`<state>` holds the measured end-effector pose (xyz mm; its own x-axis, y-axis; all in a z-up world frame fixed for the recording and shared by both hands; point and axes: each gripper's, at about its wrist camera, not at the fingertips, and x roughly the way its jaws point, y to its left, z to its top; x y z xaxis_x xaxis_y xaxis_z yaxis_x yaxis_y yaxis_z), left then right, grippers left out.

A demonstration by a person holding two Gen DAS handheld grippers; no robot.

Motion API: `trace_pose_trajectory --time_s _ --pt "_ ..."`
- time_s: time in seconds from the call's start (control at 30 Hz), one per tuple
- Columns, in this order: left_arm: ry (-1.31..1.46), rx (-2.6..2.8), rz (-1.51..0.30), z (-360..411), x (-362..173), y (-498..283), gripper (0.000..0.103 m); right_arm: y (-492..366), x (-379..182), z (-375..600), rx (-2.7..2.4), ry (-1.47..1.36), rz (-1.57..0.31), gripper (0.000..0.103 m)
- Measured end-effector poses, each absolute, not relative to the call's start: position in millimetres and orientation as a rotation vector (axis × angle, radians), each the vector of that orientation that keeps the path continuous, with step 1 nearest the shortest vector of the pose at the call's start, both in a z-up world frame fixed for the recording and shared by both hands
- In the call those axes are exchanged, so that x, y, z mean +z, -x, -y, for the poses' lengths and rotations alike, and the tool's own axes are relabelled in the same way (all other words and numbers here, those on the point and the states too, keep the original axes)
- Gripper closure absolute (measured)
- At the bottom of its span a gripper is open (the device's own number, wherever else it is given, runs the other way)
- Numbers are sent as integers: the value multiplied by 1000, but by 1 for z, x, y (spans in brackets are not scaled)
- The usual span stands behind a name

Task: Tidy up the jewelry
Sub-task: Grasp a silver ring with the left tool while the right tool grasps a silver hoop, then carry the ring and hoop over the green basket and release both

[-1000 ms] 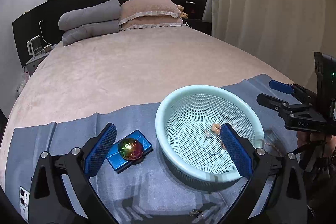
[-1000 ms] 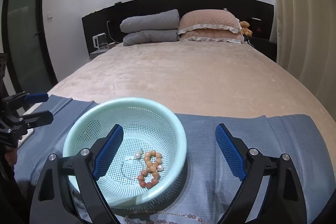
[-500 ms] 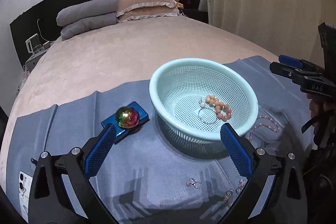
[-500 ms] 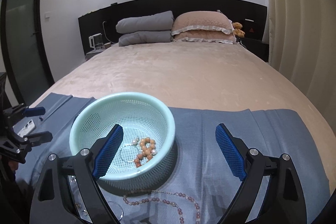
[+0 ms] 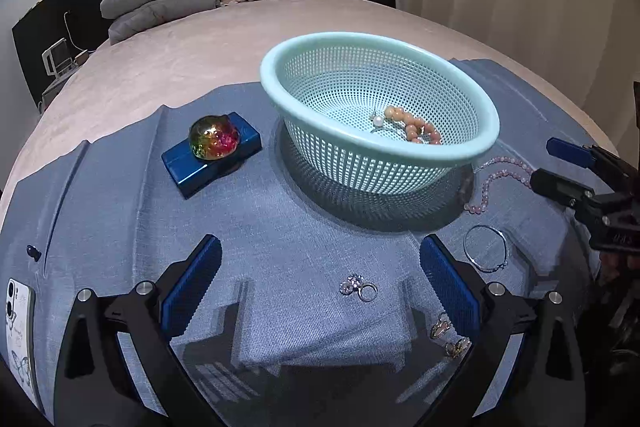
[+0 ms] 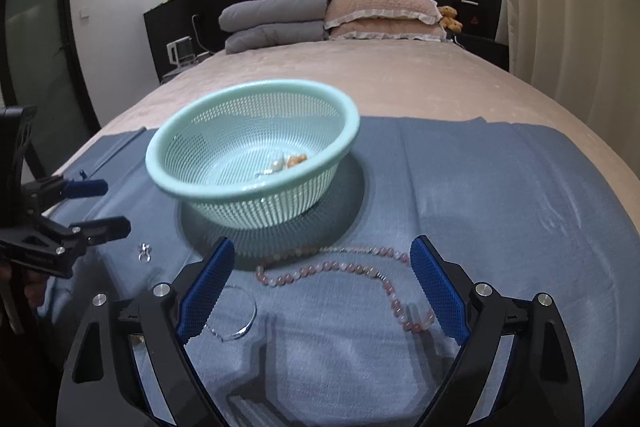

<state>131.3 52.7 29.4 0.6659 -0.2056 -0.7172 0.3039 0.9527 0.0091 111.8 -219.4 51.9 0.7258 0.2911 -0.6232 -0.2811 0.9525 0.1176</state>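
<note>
Bed, blue cloth [image 5: 280,227] | one basket [image 5: 476,147] | one pink necklace [image 6: 340,267] | two grippers, jaws released, empty

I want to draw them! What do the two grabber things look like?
Both the left gripper and right gripper have black angular frames with silver bolts, and jaws lined with bright blue bumpy pads.

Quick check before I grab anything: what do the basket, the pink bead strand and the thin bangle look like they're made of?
Basket: looks like moulded plastic, matte mint, with a uniform perforated wall and a thick rolled rim.
Pink bead strand: translucent pale pink round beads, glossy; stone or glass, hard to tell.
Thin bangle: probably metal, a slim silvery wire hoop with bright glints.
</note>
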Motion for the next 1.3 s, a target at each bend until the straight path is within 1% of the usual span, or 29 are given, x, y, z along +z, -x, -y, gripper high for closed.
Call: trace_pose_trajectory --time_s 0.2,0.27,0.3,0.33,0.37,0.43,0.47,0.53,0.57,0.6,0.63,0.67,0.7,0.77,0.8,1.03,1.3 --pt "-204 -275 -801 -42 8 -125 6 -101 27 196 383 4 -708 18" --pt "-208 -291 -815 -39 3 -124 10 -101 22 190 397 17 -709 19" --pt "-212 -298 -817 -38 1 -123 17 -100 20 188 397 18 -713 19" --pt "-216 -305 -823 -36 -2 -123 21 -100 18 187 403 15 -718 19" --pt "-216 -316 -833 -35 -5 -123 27 -99 15 184 418 15 -725 22" --pt "-188 -334 -817 -34 -7 -120 32 -98 9 176 411 63 -725 24" --pt "-182 -342 -816 -34 -8 -119 35 -97 7 172 390 97 -721 28" --pt "-179 -350 -816 -33 -10 -118 38 -95 7 168 398 107 -719 37" --pt "-175 -353 -816 -32 -10 -117 41 -95 7 168 403 106 -719 52" --pt "-169 -360 -816 -32 -10 -116 43 -95 7 168 400 105 -720 61" --pt "-167 -367 -816 -31 -10 -115 49 -95 7 168 401 107 -721 61" --pt "-169 -376 -815 -29 -9 -114 57 -94 7 167 400 110 -720 61" --pt "-174 -390 -816 -26 -9 -112 69 -94 7 167 401 111 -719 62" --pt "-180 -427 -826 -19 -9 -109 88 -95 7 169 406 103 -720 62" --pt "-187 -435 -830 -16 -9 -107 92 -94 8 169 411 101 -721 62" --pt "-188 -443 -850 -17 -1 -103 92 -91 16 179 437 71 -727 62" --pt "-178 -470 -841 -25 21 -95 92 -86 38 196 422 42 -677 62"
